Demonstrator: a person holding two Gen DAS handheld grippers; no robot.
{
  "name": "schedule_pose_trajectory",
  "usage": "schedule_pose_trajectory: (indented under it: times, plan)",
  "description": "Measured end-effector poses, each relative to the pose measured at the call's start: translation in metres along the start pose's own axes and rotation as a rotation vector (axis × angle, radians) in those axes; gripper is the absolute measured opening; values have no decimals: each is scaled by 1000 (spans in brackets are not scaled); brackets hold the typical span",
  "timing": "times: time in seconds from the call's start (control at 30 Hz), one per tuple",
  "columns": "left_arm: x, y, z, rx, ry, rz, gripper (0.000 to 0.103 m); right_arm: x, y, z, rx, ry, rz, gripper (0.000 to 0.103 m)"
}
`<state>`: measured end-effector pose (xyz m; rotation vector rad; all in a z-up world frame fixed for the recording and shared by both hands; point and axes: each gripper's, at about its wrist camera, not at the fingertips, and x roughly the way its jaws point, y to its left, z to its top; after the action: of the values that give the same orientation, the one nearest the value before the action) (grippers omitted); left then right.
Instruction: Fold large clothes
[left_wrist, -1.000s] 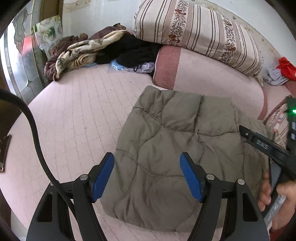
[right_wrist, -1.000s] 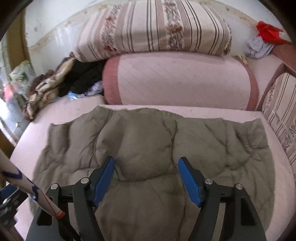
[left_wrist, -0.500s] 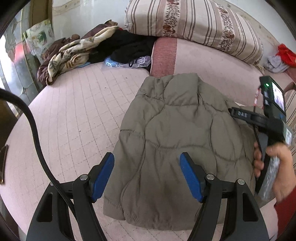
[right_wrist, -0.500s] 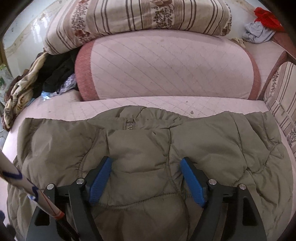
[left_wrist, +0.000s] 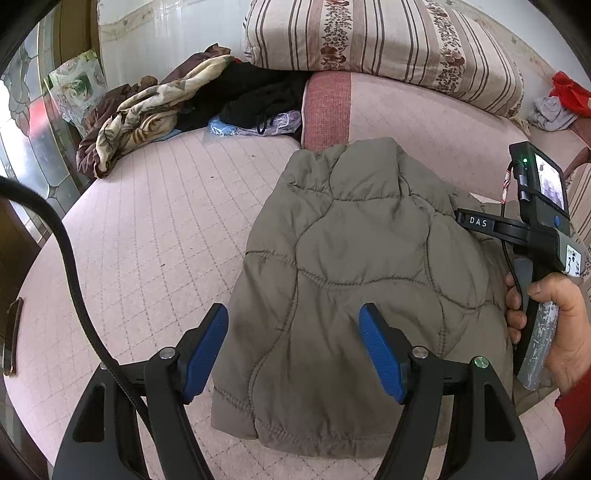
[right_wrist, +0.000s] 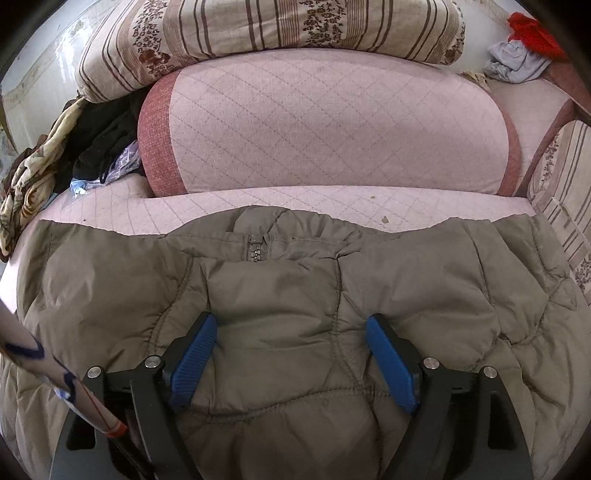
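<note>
An olive quilted jacket (left_wrist: 369, 251) lies folded on the pink quilted bed (left_wrist: 155, 229), its collar end toward the bolster. My left gripper (left_wrist: 291, 317) hovers open over the jacket's near left corner, with nothing between its blue pads (left_wrist: 380, 354). My right gripper (right_wrist: 291, 325) is down on the jacket (right_wrist: 295, 288), below the zipper (right_wrist: 257, 253). Its jaws are opening, with a puff of fabric bulging between them. A hand (left_wrist: 561, 325) holds that tool at the jacket's right edge.
A pink bolster (right_wrist: 332, 122) lies just behind the jacket, with a striped floral quilt (left_wrist: 369, 40) on top. Crumpled clothes (left_wrist: 147, 110) are piled at the far left and a red cloth (left_wrist: 570, 92) at the far right. A black cable (left_wrist: 74, 277) crosses the left side.
My right gripper has come forward and down onto the jacket, and its jaws have spread wider. The left gripper has sunk slightly and its jaws are unchanged.
</note>
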<state>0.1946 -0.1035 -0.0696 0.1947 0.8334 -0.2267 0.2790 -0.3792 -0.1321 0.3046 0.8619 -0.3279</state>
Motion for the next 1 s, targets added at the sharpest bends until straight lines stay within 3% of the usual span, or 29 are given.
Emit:
schedule_pose_trajectory:
  times: [0.63, 0.83, 1.0]
  plan:
    - [-9, 11, 1, -43, -9, -27, 72, -26, 6, -25, -49, 44, -80, 87]
    - [6, 21, 2, -88, 44, -26, 72, -38, 10, -17, -55, 43, -124, 88]
    - [28, 34, 2, -149, 119, -47, 72, -56, 36, -1, -105, -17, -85, 88]
